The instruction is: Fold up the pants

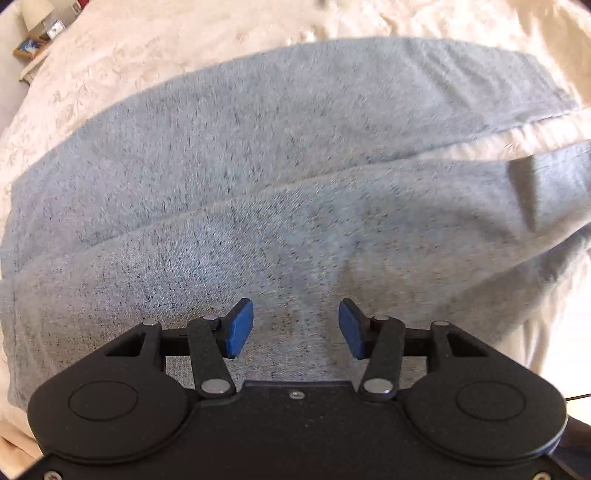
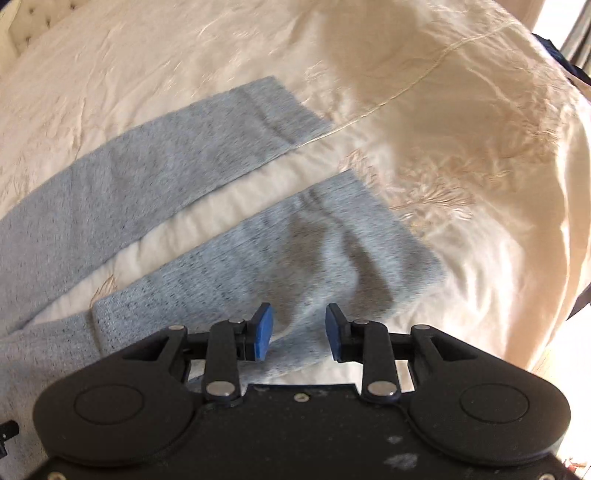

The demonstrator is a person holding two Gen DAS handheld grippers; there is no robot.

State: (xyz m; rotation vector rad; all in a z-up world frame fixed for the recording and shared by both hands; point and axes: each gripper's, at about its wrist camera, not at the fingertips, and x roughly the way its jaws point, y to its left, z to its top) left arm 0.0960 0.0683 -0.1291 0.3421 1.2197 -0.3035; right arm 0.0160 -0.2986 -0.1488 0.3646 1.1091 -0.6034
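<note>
Grey heathered pants (image 1: 258, 177) lie flat on a cream bedspread (image 1: 184, 44), their two legs running side by side toward the right. My left gripper (image 1: 296, 328) is open and empty, just above the near leg close to the seat. In the right wrist view the two leg ends (image 2: 314, 236) lie apart with a strip of bedspread (image 2: 461, 147) between them. My right gripper (image 2: 299, 332) is open and empty, hovering over the near leg's cuff edge. The waistband is out of view.
A nightstand with a lamp (image 1: 35, 16) and small items stands beyond the bed's far left corner. A tufted headboard (image 2: 26, 26) shows at the upper left of the right wrist view. The bed's edge (image 2: 554, 325) drops off at the right.
</note>
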